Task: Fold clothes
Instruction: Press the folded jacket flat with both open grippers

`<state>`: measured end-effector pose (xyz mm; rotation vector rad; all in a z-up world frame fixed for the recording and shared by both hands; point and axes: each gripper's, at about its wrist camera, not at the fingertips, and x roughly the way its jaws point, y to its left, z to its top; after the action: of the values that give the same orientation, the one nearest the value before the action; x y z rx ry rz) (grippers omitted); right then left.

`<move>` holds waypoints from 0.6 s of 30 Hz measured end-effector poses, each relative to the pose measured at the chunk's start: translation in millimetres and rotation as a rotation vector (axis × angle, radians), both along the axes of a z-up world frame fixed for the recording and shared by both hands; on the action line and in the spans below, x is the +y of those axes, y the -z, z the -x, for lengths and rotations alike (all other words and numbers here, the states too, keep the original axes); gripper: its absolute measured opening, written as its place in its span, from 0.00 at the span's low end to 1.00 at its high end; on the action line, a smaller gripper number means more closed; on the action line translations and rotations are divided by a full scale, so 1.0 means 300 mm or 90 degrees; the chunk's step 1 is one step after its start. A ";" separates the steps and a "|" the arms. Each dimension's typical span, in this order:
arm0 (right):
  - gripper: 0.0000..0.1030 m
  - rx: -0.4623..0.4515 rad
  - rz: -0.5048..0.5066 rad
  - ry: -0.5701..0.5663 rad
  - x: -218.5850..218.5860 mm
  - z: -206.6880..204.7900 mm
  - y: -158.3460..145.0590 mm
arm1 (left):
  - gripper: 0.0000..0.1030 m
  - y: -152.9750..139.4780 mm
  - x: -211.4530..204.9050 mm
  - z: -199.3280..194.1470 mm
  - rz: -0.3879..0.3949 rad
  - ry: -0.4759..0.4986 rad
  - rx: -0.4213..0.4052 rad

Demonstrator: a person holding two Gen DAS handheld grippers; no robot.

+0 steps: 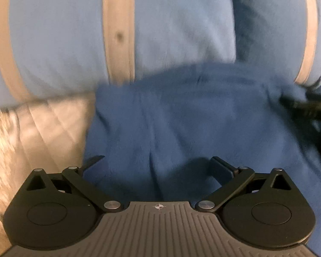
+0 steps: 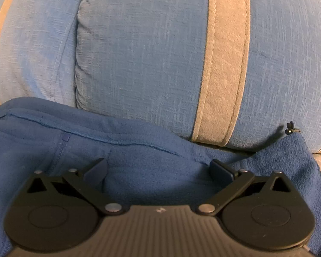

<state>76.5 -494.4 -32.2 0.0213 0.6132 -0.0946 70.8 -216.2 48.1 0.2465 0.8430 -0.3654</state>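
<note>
The blue fleece (image 1: 182, 115) lies rumpled on the sofa seat (image 1: 42, 124), against the light-blue back cushions (image 2: 139, 42). The left gripper (image 1: 158, 162) hangs over it with jaws wide and empty. The right gripper (image 2: 158, 167) is likewise spread wide just above the fleece, holding nothing. A zipper pull (image 2: 290, 128) shows at the fleece's right edge.

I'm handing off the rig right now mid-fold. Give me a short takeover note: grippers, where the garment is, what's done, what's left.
Left gripper: open, holding nothing, low over the dark blue fleece garment.
Right gripper: open, holding nothing, over the same garment, near its black zipper pull.
The garment lies rumpled on the seat against the light blue sofa cushions with beige stripes.
Done: no neat fold visible.
Left: grasp edges, flatten, fold.
</note>
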 end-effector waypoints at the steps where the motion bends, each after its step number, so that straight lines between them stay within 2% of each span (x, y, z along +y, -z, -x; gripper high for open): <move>1: 0.99 0.001 0.001 0.000 0.028 -0.025 0.012 | 1.00 0.011 0.004 0.005 0.010 0.002 -0.011; 3: 0.99 0.003 0.002 -0.001 0.082 -0.075 0.034 | 1.00 0.033 0.012 0.016 0.031 0.006 -0.034; 7: 0.99 0.003 -0.004 -0.001 0.052 -0.047 -0.008 | 1.00 0.078 0.027 0.038 0.072 0.014 -0.080; 10: 0.99 0.001 -0.002 0.000 0.046 -0.024 -0.034 | 1.00 0.092 0.034 0.021 0.096 0.015 -0.071; 16: 1.00 0.086 -0.052 -0.033 0.047 -0.042 -0.125 | 1.00 0.112 0.037 0.032 0.116 0.014 -0.064; 18: 1.00 0.092 -0.078 -0.041 0.031 -0.001 -0.169 | 1.00 0.112 0.038 0.034 0.116 0.013 -0.065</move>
<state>76.7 -485.0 18.6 0.1145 0.7635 0.0050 60.7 -204.7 14.6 0.1036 0.7017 -0.4432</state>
